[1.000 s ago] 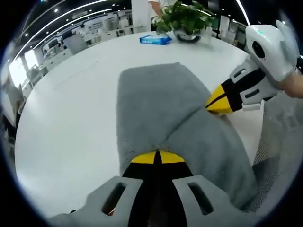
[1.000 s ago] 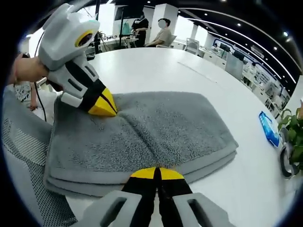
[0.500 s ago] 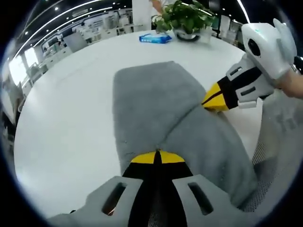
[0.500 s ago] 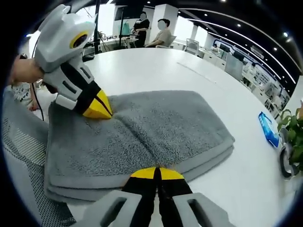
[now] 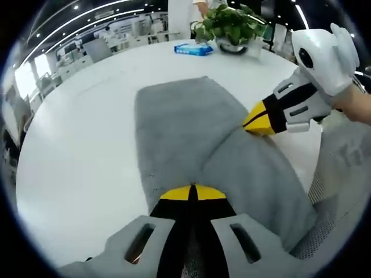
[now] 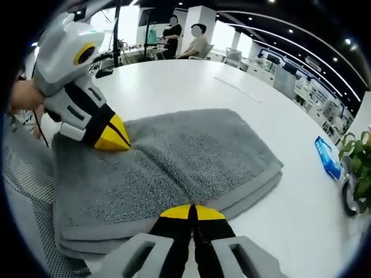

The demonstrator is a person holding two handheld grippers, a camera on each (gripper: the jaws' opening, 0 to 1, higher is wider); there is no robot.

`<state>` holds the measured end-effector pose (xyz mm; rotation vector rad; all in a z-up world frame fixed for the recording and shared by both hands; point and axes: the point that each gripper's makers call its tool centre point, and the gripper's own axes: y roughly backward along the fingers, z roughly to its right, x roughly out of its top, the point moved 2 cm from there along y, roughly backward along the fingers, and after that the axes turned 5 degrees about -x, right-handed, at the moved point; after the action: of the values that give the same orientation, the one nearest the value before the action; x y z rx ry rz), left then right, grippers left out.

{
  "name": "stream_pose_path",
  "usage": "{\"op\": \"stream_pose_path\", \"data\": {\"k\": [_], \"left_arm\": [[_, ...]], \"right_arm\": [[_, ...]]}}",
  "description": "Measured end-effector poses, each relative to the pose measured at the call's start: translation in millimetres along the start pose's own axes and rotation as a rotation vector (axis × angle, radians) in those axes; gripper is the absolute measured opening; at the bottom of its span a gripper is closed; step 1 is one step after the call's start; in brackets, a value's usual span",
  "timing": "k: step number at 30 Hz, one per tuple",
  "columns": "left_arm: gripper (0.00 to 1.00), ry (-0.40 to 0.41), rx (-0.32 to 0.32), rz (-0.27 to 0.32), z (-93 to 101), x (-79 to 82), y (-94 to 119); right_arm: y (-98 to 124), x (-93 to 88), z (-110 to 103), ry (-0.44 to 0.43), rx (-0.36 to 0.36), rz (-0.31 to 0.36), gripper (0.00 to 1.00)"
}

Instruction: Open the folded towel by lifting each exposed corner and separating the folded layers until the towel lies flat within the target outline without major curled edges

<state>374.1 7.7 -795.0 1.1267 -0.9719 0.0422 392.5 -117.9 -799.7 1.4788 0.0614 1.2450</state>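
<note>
Towel: the grey, thick-piled terry towel lies on the worktop straight ahead of both your grippers, still folded, with stacked layers showing along its near edge in the right gripper view.
Progress: little is done, I judge; you have the top layer pinched at two spots, a ridge runs between them, and no target outline is visible.
Left gripper: your left gripper is clenched on the top layer at its tips.
Right gripper: your right gripper is likewise clamped on the towel's near edge.
Remaining: every fold still has to be separated and flattened.
Worktop: the round white worktop is bare around the towel.
Beyond: a blue packet and a potted green plant sit well past the towel's far end.
</note>
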Motion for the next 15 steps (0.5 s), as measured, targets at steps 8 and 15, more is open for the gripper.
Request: {"op": "stream_pose_path", "data": {"k": [8, 15], "left_arm": [[0.0, 0.008, -0.005, -0.005, 1.8, -0.7, 0.1], [0.0, 0.007, -0.01, -0.026, 5.7, -0.5, 0.0]], "right_arm": [[-3.0, 2.0, 3.7, -0.012, -0.019, 0.005, 0.0], [-4.9, 2.8, 5.8, -0.003, -0.034, 0.012, 0.0]]}}
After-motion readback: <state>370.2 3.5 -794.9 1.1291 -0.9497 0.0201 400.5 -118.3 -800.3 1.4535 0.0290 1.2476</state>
